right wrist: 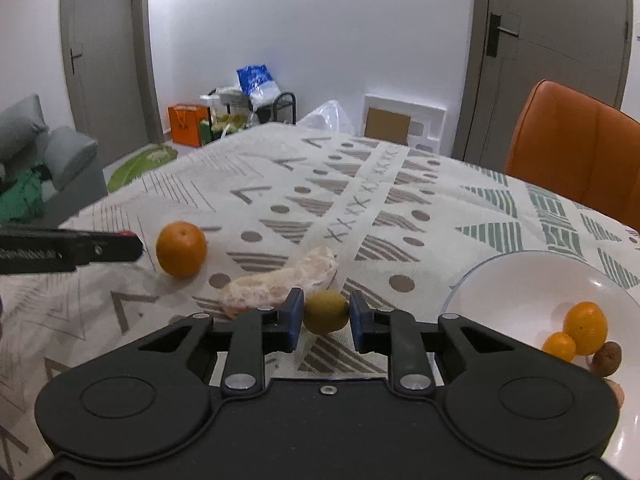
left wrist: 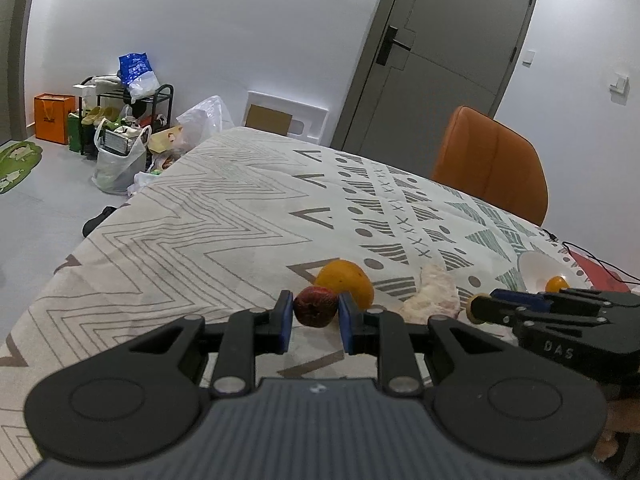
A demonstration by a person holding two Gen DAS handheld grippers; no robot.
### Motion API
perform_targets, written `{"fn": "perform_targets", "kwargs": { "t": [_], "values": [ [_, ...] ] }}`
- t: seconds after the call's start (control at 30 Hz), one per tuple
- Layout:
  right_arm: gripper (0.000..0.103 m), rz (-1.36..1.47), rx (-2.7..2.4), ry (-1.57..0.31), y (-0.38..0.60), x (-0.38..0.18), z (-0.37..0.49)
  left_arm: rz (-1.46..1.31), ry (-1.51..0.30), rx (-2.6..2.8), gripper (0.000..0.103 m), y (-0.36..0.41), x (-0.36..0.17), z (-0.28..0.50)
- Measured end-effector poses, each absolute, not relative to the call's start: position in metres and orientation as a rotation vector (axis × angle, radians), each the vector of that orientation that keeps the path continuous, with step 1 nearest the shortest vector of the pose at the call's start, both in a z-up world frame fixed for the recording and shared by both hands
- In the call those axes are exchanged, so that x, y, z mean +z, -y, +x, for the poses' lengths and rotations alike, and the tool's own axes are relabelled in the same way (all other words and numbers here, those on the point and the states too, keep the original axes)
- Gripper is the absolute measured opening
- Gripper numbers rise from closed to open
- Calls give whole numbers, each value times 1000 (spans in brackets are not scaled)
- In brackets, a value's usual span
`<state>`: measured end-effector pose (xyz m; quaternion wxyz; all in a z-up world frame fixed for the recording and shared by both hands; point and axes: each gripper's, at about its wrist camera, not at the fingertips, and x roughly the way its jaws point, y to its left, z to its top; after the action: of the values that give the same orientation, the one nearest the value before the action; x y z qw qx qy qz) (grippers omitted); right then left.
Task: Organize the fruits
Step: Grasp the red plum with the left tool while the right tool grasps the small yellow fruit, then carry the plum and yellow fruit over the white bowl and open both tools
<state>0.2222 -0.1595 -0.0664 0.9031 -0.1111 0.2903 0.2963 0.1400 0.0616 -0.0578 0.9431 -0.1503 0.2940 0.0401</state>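
My left gripper (left wrist: 315, 312) is shut on a dark red wrinkled fruit (left wrist: 316, 306), just above the patterned tablecloth. An orange (left wrist: 346, 281) lies right behind it, also in the right wrist view (right wrist: 181, 249). A peeled pomelo piece (left wrist: 432, 295) lies between the grippers; it also shows in the right wrist view (right wrist: 280, 286). My right gripper (right wrist: 325, 314) is shut on a yellow-green fruit (right wrist: 326, 311). A white bowl (right wrist: 520, 288) at the right holds two small oranges (right wrist: 585, 324) and a brown fruit (right wrist: 607, 357).
An orange chair (right wrist: 576, 160) stands at the table's far right side. A red item with a black cable (left wrist: 592, 270) lies near the bowl. Bags and a shoe rack (left wrist: 120, 120) stand on the floor by the far wall. A grey sofa (right wrist: 40, 152) is at the left.
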Motion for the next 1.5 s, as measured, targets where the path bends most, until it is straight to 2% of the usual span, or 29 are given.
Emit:
{"fn": "perform_targets", "kwargs": {
  "t": [0.53,1.5],
  "values": [
    [23,-110,574,-519,210,-40,203,-256,-582,-5,23,-14,-45,147],
    [23,10,421,-499,302,-48,189,-161,-578,-147,23,71,-34,161]
  ]
}}
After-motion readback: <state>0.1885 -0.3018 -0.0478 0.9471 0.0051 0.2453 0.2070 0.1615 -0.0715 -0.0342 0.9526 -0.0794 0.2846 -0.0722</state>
